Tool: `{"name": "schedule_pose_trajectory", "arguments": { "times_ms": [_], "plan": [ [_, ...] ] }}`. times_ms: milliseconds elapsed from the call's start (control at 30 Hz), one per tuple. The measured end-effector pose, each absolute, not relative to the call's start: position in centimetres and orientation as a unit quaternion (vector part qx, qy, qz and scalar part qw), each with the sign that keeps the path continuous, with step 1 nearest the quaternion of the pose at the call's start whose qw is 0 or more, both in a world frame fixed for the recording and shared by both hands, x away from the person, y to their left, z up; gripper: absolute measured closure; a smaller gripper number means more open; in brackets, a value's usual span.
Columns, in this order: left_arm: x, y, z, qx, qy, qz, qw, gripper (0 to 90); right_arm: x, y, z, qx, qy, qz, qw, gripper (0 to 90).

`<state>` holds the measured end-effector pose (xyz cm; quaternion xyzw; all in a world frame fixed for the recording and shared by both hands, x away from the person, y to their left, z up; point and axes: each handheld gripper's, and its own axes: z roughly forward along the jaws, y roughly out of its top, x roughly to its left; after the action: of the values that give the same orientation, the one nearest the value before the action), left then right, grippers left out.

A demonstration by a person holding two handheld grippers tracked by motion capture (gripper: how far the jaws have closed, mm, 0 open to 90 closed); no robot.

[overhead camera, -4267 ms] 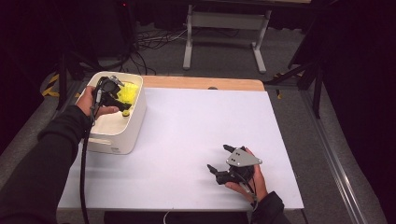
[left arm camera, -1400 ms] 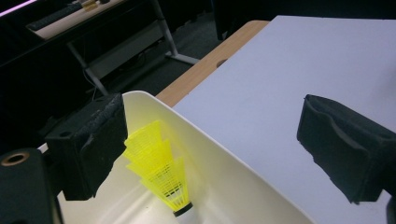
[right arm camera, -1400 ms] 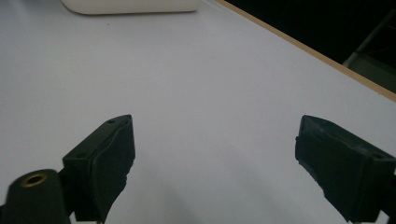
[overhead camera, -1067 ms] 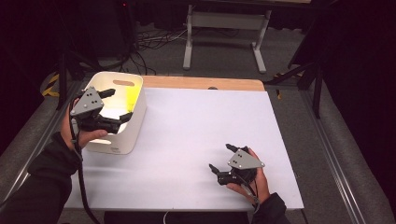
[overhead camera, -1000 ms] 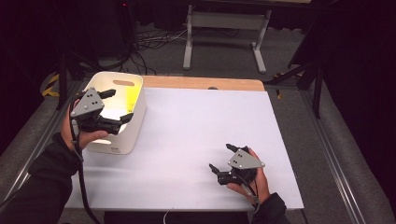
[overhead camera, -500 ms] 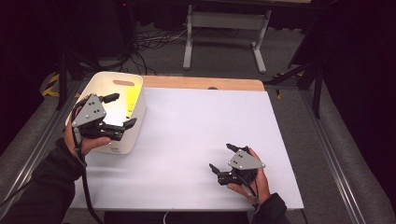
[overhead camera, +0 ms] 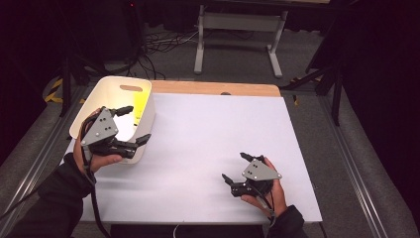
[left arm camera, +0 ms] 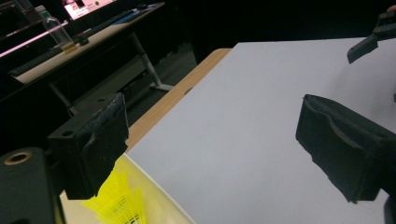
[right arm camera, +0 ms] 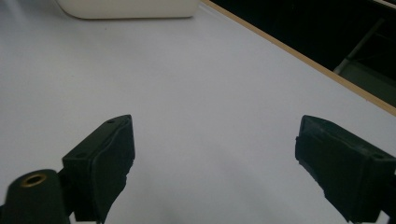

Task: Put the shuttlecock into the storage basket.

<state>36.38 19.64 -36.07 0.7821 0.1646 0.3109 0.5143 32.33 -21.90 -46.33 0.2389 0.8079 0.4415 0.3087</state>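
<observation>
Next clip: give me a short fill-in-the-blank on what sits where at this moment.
1. The yellow shuttlecock lies inside the white ____.
2. The left gripper is held over the bin with its jaws ____.
3. The right gripper is over the ____ table top, jaws open and holding nothing.
4. The bin stands near the table's ____ edge in the high view.

Missing words: bin; open; white; left

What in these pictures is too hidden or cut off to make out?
- Yellow thing in the white bin: left gripper view, cut by the bottom edge and behind a jaw of the left hand-held gripper.
- High view: the same gripper covers the bin's floor.
</observation>
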Motion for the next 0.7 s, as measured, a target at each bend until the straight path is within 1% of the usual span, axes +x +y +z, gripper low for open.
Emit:
{"name": "schedule_pose_trajectory", "arguments": {
  "times_ms": [700],
  "plan": [
    [34.4,17.7,-38.2,0.79,0.138,0.296,0.519,8.8,32.2,-21.7,-46.3,0.235,0.809,0.44,0.311,12.9]
  ]
}}
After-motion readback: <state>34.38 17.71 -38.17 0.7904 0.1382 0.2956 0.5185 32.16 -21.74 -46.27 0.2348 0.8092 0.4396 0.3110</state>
